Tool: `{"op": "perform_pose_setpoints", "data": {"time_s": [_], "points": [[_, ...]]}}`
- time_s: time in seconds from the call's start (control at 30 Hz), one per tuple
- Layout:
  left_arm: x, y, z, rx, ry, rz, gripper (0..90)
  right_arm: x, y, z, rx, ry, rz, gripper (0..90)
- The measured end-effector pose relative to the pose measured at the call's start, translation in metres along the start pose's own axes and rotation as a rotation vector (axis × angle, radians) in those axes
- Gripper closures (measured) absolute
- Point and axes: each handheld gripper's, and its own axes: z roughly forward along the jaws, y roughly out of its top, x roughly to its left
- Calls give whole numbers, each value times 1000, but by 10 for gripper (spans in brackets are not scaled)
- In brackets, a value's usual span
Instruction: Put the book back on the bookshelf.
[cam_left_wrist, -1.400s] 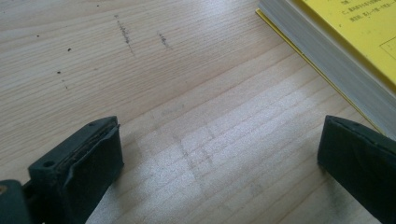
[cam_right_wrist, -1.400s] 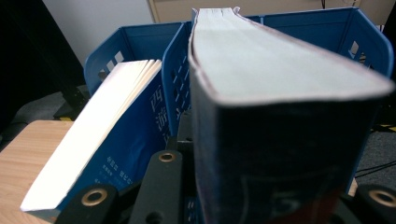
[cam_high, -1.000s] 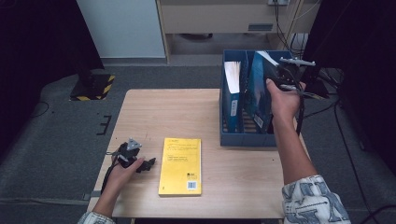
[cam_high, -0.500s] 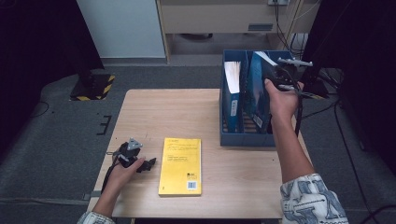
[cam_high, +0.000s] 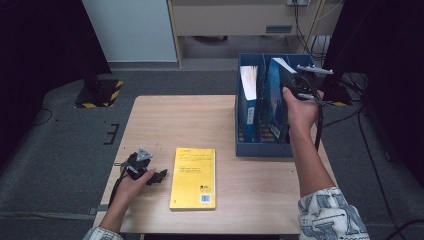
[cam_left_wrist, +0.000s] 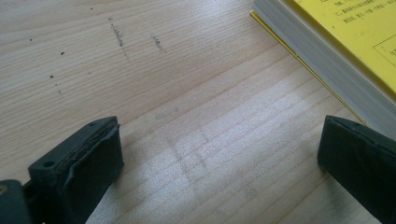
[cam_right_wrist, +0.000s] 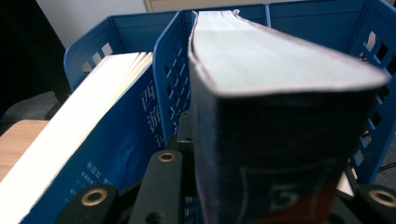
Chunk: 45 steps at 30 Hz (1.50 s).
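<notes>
Nothing moved, right tongs (cam_high: 295, 85) gripping dark book (cam_right_wrist: 280, 116)

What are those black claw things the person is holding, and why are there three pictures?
They are hand-held grabbers, each carrying a small camera. One picture looks down from above the wooden table; the other two look along each grabber's jaws. The left gripper rests open on the table beside a yellow book. The right gripper is shut on a dark blue book, holding it upright in a blue file rack. Another blue book stands in the next slot.
</notes>
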Motion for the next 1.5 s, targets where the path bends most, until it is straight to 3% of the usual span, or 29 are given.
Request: {"op": "perform_pose_setpoints", "data": {"time_s": [0.33,0.73,0.97,1.5], "points": [[0,0,0,0,-1,1,0,4,-1,7,-2,-8,-7,740],[0,0,0,0,-1,2,0,6,-3,14,-6,-9,23,739],[0,0,0,0,-2,2,0,9,-5,18,-36,-47,38,739],[0,0,0,1,-4,4,0,8,-14,27,-29,-87,44,739]]}}
